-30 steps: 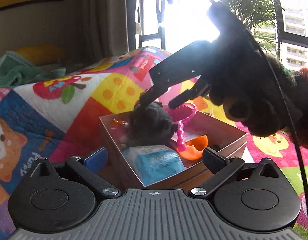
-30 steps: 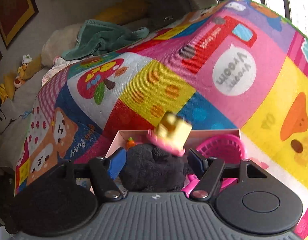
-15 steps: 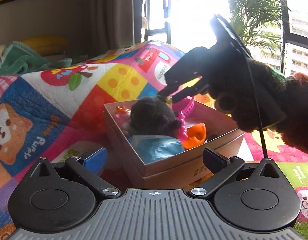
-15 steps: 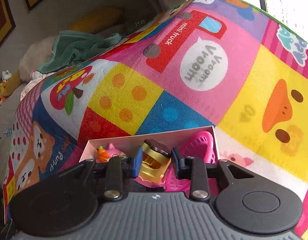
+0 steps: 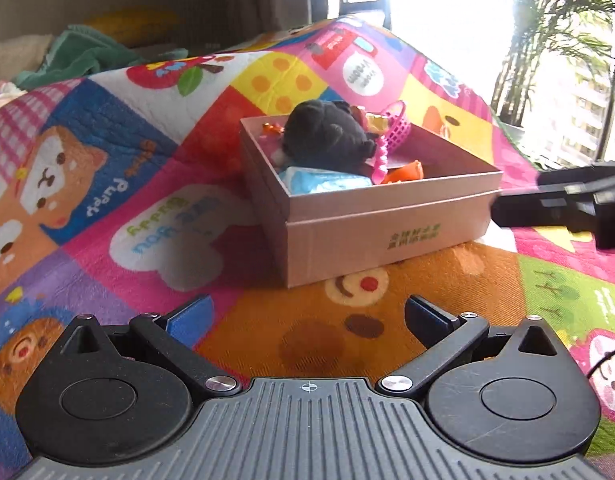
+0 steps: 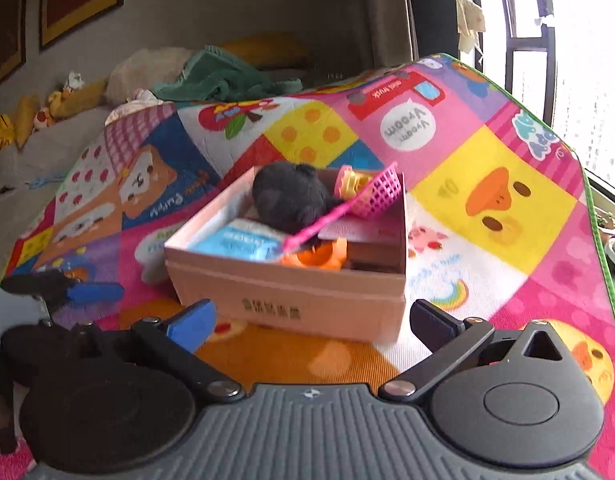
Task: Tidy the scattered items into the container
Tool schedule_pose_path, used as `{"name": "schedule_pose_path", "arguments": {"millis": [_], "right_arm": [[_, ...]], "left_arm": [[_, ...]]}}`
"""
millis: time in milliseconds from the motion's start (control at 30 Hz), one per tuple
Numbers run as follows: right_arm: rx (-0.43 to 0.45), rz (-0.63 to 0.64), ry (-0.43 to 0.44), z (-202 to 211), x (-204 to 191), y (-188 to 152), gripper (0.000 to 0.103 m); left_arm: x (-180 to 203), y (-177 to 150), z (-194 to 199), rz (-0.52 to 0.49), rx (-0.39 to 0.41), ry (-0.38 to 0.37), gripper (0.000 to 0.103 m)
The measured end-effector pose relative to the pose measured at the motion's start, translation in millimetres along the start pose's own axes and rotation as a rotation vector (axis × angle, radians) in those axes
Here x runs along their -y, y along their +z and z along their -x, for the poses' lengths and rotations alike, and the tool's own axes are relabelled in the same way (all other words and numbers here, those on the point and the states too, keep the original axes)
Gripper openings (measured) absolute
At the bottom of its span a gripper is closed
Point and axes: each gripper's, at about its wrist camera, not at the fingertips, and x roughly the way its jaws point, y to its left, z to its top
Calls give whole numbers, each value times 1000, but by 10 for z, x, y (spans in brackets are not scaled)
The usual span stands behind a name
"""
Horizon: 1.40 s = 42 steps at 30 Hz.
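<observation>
The pink cardboard box (image 5: pixel 371 216) stands on the play mat. It holds a black plush toy (image 5: pixel 327 136), a pink net scoop (image 5: pixel 395 128), a blue packet (image 5: pixel 323 180) and an orange piece (image 5: pixel 405 172). In the right wrist view a small yellow-and-pink toy (image 6: pixel 353 182) lies at the box's far end, beside the plush (image 6: pixel 291 196). My right gripper (image 6: pixel 311 320) hangs short of the box's near wall, its jaws opening wide with nothing between them. My left gripper (image 5: pixel 307 316) is open and empty, also back from the box.
The colourful play mat (image 6: pixel 499 208) drapes over a raised surface and falls away at its green edge on the right. A green towel (image 6: pixel 223 76) and soft toys (image 6: pixel 47 104) lie beyond it. Windows and a palm plant (image 5: pixel 563 20) are at the far right.
The right gripper let go of the yellow-and-pink toy in the box, pulled back and opened wide. The left gripper also drew back from the box.
</observation>
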Motion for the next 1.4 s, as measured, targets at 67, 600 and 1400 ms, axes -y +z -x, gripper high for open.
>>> {"name": "schedule_pose_path", "arguments": {"millis": [67,600,1400], "right_arm": [[-69,-73,16,5,49,-126,103],[-66,-238,137,278,-296,-535,103],[-116,-28,-130,-501,142,-296,103]], "left_arm": [[53,-43,21,22,-20,68,103],[-78,-45,-73,37,-66,157,103],[-94,101,-352,85,-76,106,103]]}}
